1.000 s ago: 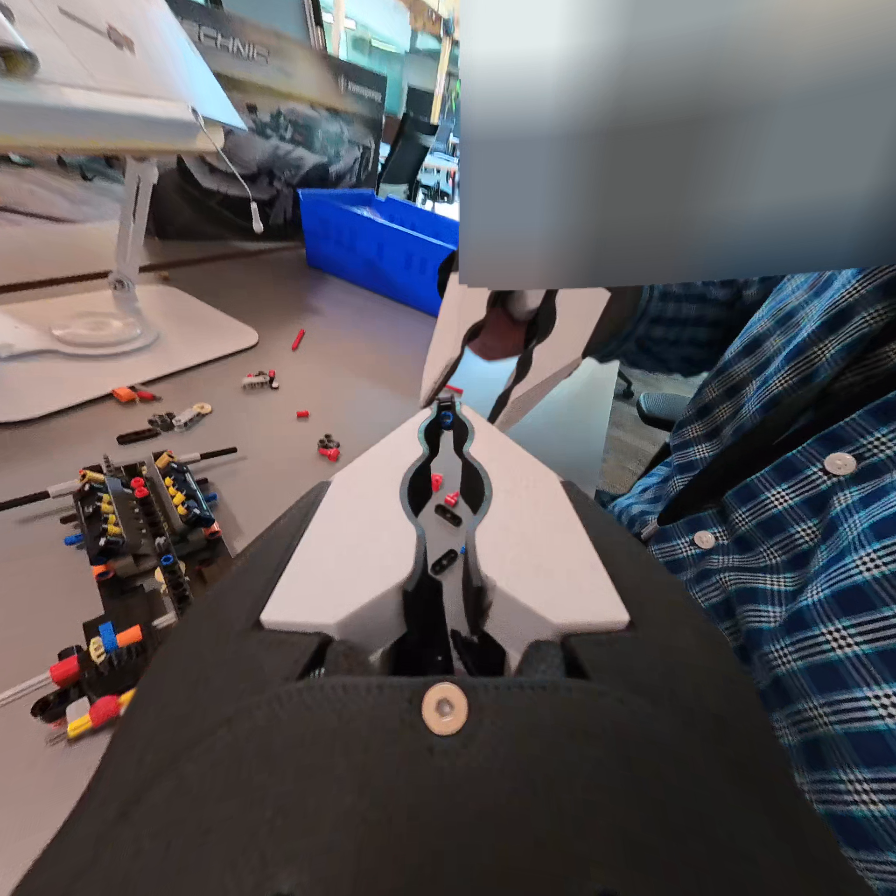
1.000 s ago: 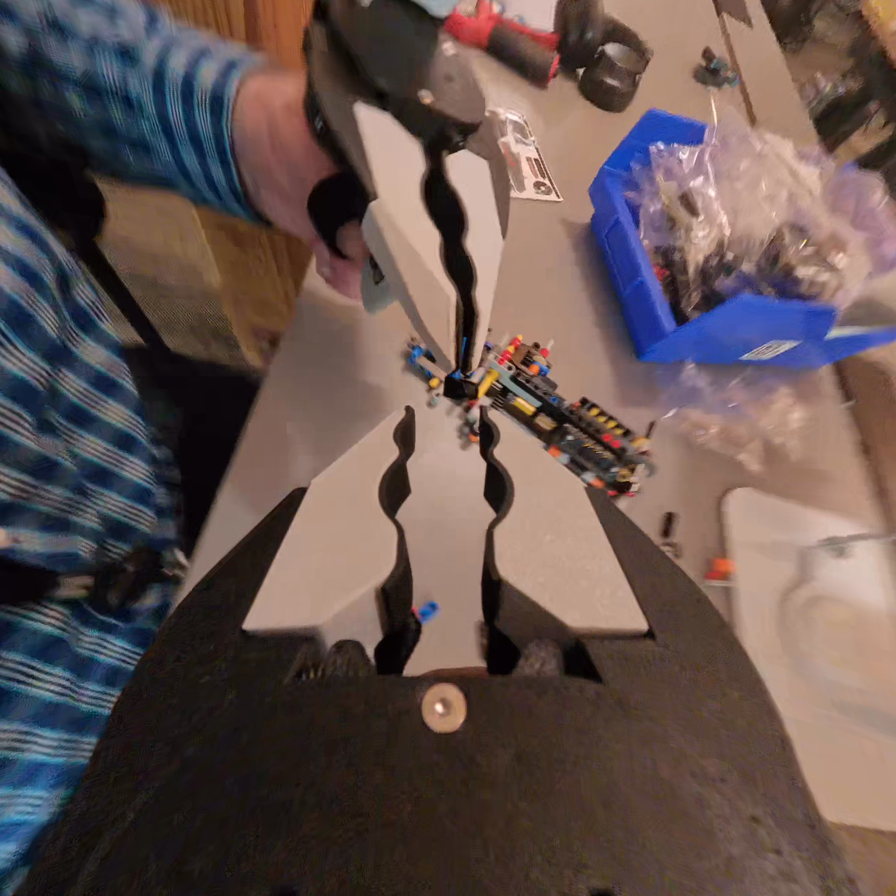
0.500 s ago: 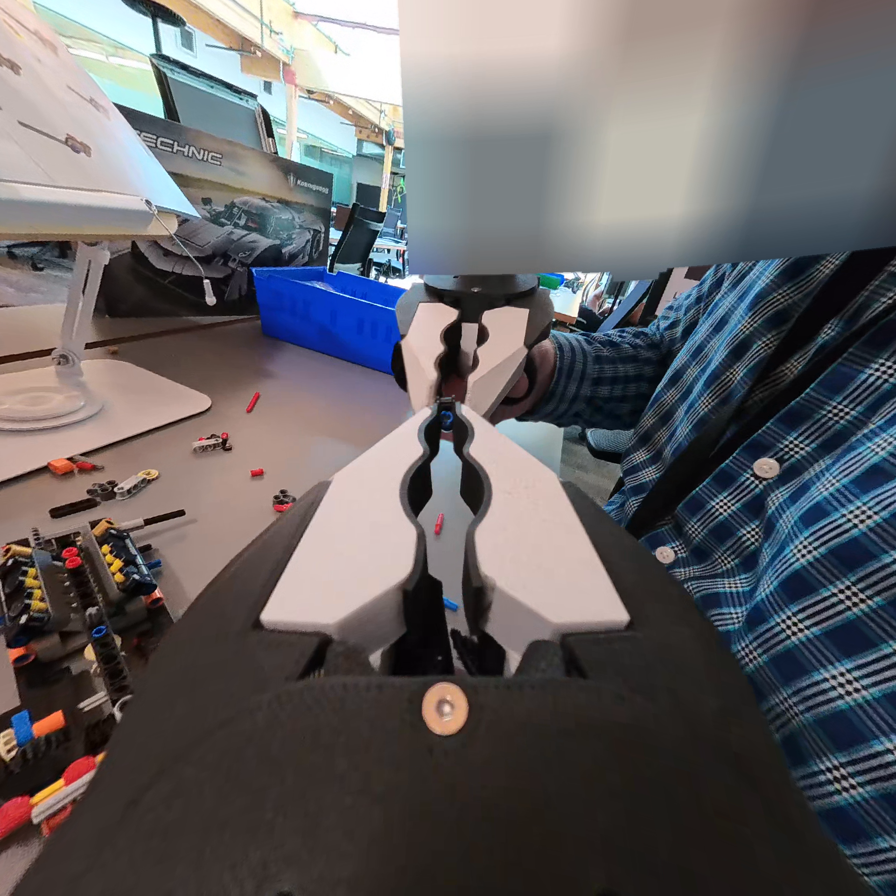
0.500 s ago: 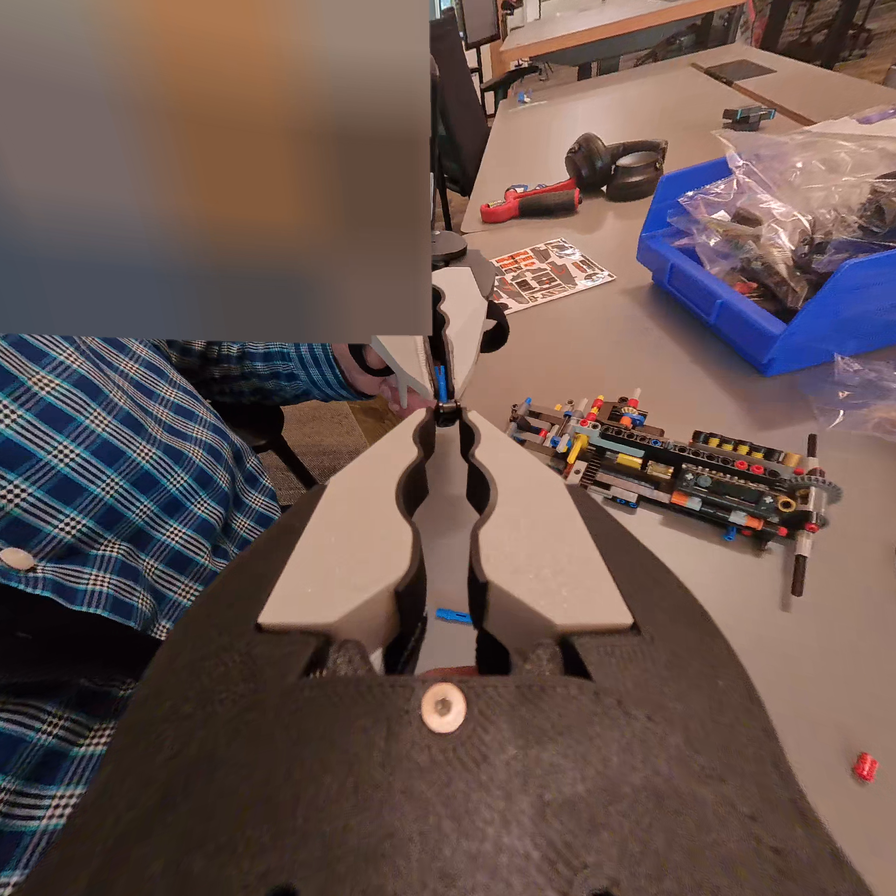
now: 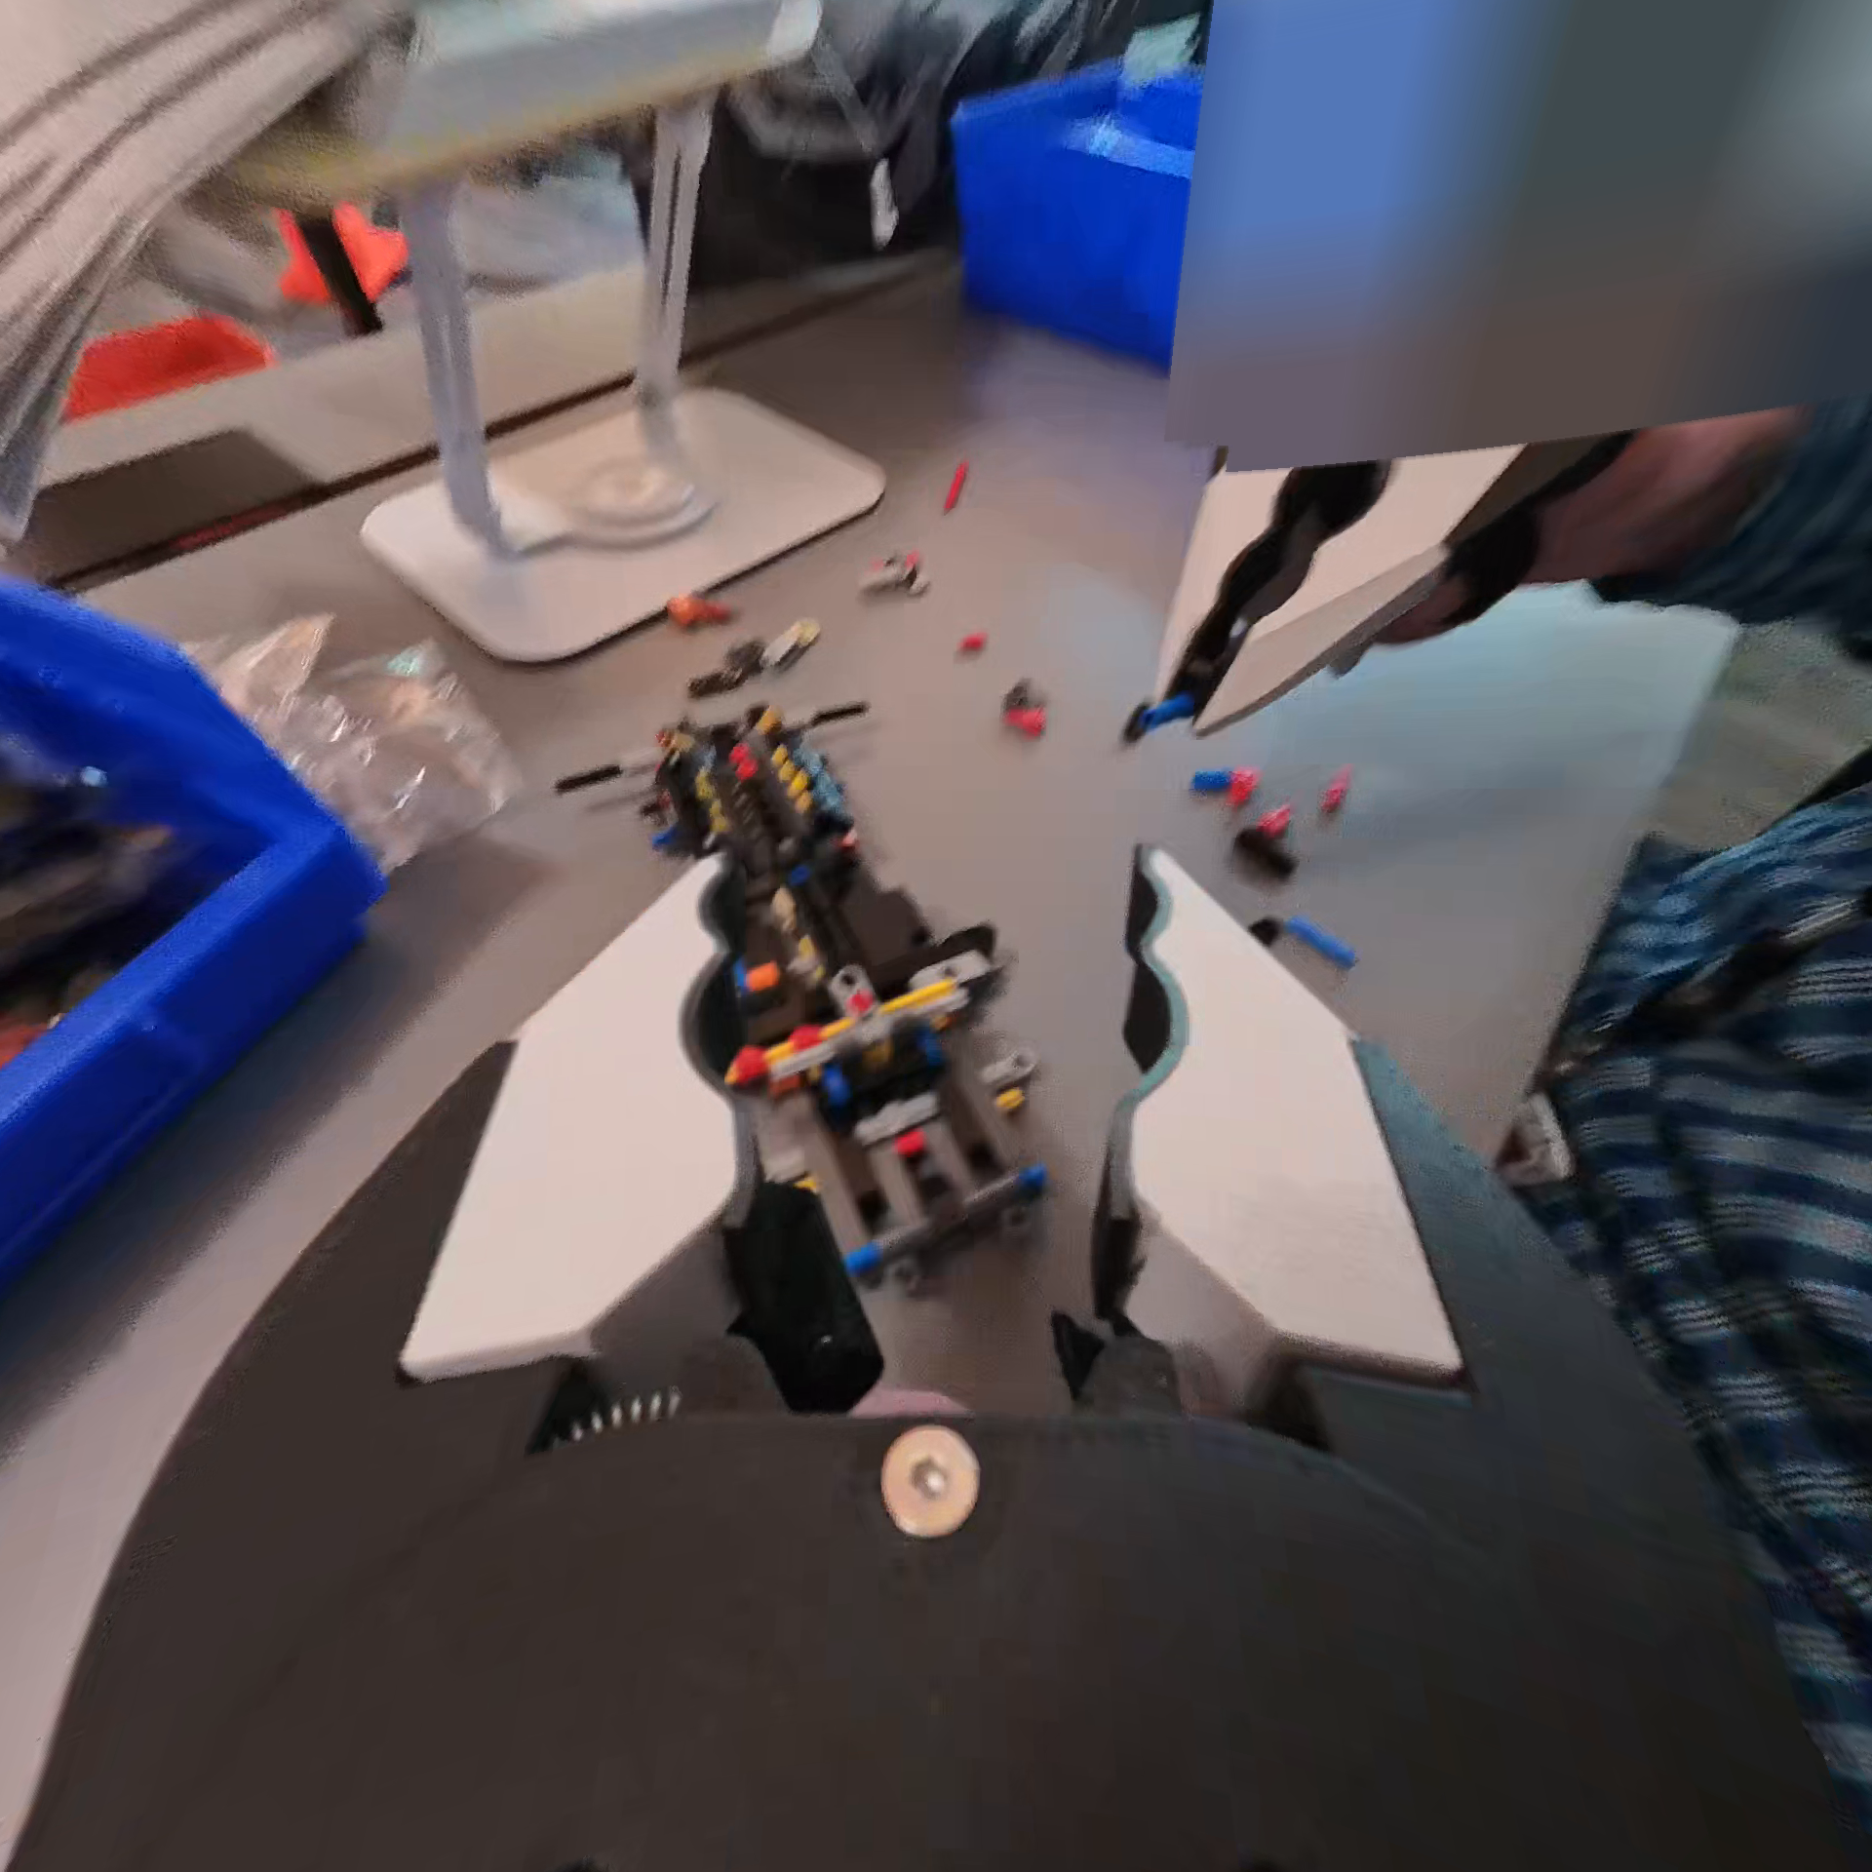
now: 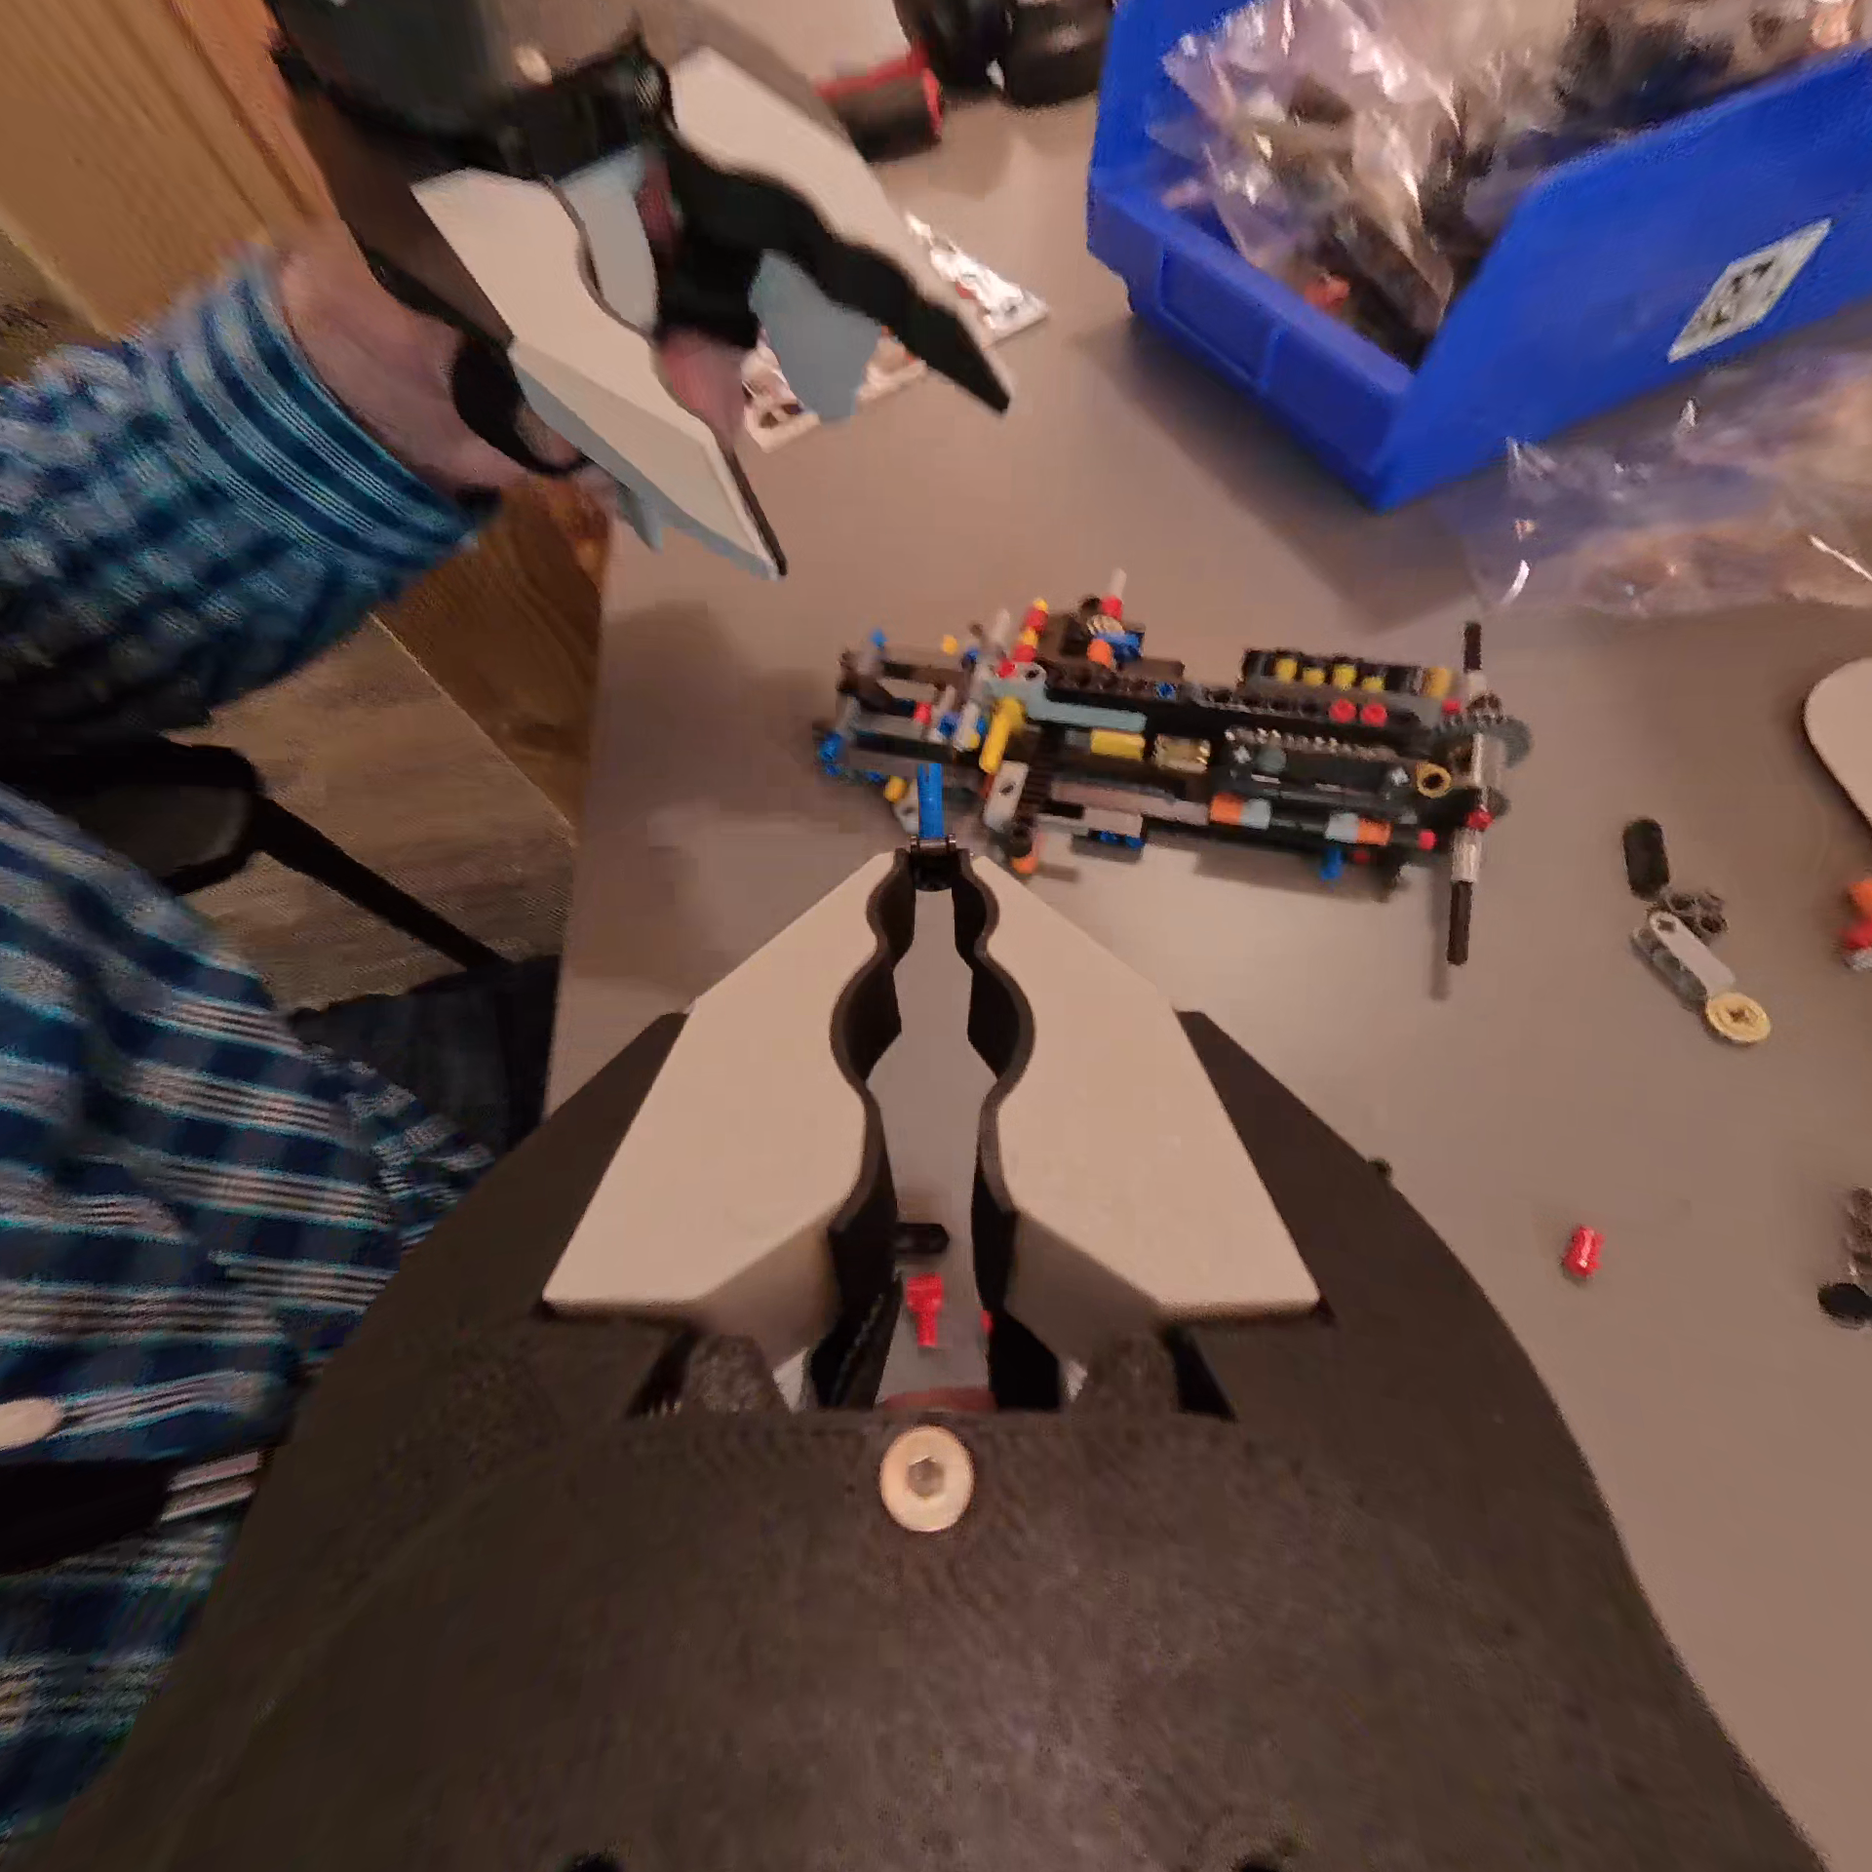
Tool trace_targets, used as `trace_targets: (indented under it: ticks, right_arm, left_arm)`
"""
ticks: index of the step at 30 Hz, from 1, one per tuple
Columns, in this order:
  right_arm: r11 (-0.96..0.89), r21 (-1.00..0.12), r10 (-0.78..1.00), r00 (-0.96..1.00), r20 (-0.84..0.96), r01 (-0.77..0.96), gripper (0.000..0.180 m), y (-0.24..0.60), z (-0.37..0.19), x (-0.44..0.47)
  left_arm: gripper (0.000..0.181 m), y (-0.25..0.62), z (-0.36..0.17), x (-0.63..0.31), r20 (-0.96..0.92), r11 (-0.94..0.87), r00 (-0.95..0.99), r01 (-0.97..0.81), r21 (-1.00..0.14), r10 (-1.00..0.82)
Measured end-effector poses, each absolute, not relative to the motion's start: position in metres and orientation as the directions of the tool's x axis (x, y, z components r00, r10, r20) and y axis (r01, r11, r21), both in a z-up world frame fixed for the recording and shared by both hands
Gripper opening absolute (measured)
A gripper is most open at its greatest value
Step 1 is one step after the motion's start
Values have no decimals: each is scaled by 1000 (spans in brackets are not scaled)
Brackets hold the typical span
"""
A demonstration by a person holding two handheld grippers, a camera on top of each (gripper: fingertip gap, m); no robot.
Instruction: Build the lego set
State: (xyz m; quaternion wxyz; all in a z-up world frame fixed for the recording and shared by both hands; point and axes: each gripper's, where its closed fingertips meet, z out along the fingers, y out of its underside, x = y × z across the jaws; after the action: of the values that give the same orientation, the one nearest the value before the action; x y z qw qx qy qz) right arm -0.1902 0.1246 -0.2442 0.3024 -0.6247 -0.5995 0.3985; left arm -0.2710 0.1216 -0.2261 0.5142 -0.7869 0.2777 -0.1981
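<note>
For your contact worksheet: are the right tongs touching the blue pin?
Touching. The right wrist view shows the right tongs shut on the blue pin's black end, the pin sticking out past the tips.

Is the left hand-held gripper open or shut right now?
Open. The left hand-held gripper has its fingers spread wide with nothing between them; the lego assembly on the table shows through the gap.
</note>
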Motion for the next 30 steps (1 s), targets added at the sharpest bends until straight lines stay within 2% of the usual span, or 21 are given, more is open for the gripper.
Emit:
trace_targets:
  ticks: [5,9,12,15,23,30]
  right_arm:
    - [-218,-821,967,4,-254,528,4,132,-261,-201]
    - [-326,-790,927,12,-374,520,4,137,-266,-202]
    - [-322,-781,931,32,-363,535,4,143,-273,-201]
    - [-256,-772,958,49,-281,582,4,146,-284,-202]
    - [-80,-721,997,59,-54,688,4,154,-308,-212]
    - [-12,-666,999,36,22,746,4,158,-323,-216]
  left_arm:
    - [102,131,-279,-293,55,-488,780,-334,-807,-624]
    - [110,131,-309,-295,98,-562,768,-368,-741,-633]
    - [110,128,-324,-290,121,-587,748,-399,-704,-653]
    - [109,131,-324,-285,143,-582,740,-378,-720,-657]
    - [88,137,-325,-290,90,-566,761,-392,-725,-642]
    - [87,137,-326,-283,87,-569,768,-388,-725,-634]
